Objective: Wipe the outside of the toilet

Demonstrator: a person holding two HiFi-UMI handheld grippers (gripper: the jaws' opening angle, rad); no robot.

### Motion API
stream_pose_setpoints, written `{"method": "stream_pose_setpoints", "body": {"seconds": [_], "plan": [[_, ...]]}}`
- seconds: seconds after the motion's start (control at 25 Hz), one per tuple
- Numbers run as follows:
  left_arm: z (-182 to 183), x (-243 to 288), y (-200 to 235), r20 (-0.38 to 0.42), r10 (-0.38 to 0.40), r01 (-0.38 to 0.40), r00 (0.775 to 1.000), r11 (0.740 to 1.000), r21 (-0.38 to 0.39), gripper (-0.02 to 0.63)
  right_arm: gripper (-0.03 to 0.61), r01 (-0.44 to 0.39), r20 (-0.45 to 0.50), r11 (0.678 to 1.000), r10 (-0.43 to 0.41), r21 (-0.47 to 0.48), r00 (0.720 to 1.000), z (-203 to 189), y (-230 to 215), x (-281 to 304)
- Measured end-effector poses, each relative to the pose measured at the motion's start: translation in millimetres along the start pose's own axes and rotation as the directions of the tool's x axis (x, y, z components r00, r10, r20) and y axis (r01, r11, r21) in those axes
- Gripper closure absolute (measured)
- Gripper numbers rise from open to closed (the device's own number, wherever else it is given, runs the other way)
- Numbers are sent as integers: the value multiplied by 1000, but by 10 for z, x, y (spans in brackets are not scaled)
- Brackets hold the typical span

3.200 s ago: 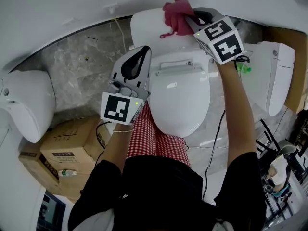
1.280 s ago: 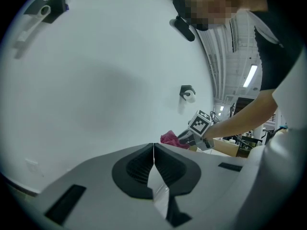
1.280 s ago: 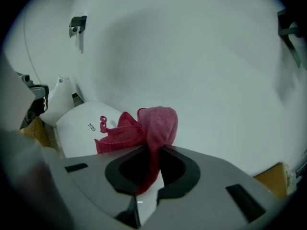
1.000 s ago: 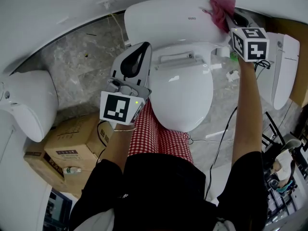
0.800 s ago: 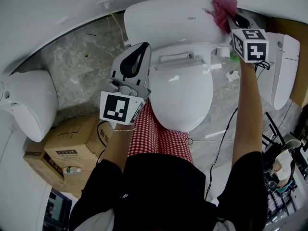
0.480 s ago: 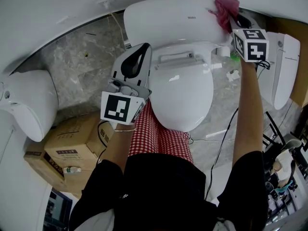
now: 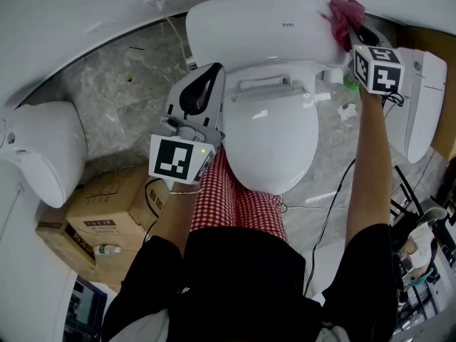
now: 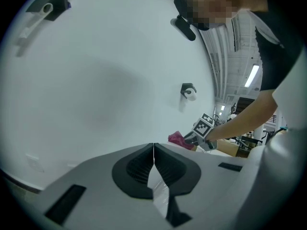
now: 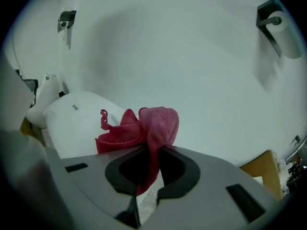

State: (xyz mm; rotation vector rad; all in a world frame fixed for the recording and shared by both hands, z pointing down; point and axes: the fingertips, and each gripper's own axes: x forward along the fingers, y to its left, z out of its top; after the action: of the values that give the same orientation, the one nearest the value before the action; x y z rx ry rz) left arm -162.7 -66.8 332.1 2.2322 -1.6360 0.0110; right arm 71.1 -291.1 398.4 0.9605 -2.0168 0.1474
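Observation:
A white toilet stands against the wall, its tank (image 7: 256, 28) behind the closed seat lid (image 7: 271, 144). My right gripper (image 7: 354, 33) is shut on a pink cloth (image 7: 345, 14) and holds it against the tank's right end. In the right gripper view the pink cloth (image 9: 144, 131) bunches out of the shut jaws, with the tank (image 9: 76, 121) to the left below it. My left gripper (image 7: 201, 95) hangs shut and empty beside the toilet's left side, above a red checked trouser leg. The left gripper (image 8: 153, 150) view faces the white wall and catches the cloth (image 8: 176, 139) far off.
Another white toilet (image 7: 39, 155) sits at the left, a third (image 7: 417, 105) at the right. Cardboard boxes (image 7: 107, 216) lie on the marble floor at lower left. A cable (image 7: 324, 212) trails right of the bowl. A paper holder (image 9: 278, 25) is mounted on the wall.
My right gripper has carried the cloth along the tank top from its middle to its right end, and in the last second edged a little further right. The left gripper has stayed put.

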Motion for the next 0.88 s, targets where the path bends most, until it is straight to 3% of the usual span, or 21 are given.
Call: {"method": "stream_pose_setpoints", "body": {"seconds": [0.24,0.4,0.6,0.88], "plan": [[8,-15,27,-7,-3,3,1000,1000,3,603,518,104,46,994,-106,29,993,18,-73,-153],[22,-9,67,-5,4,-4,1000,1000,6,603,518,146,131,986,-155,80,979,76,-136,-362],[49,25,25,2,-4,4,1000,1000,6,603,518,103,254,970,-159,220,954,237,-95,-643],[59,-20,0,3,-8,8,1000,1000,13,603,518,8,419,987,-75,159,905,733,387,-1015]]}}
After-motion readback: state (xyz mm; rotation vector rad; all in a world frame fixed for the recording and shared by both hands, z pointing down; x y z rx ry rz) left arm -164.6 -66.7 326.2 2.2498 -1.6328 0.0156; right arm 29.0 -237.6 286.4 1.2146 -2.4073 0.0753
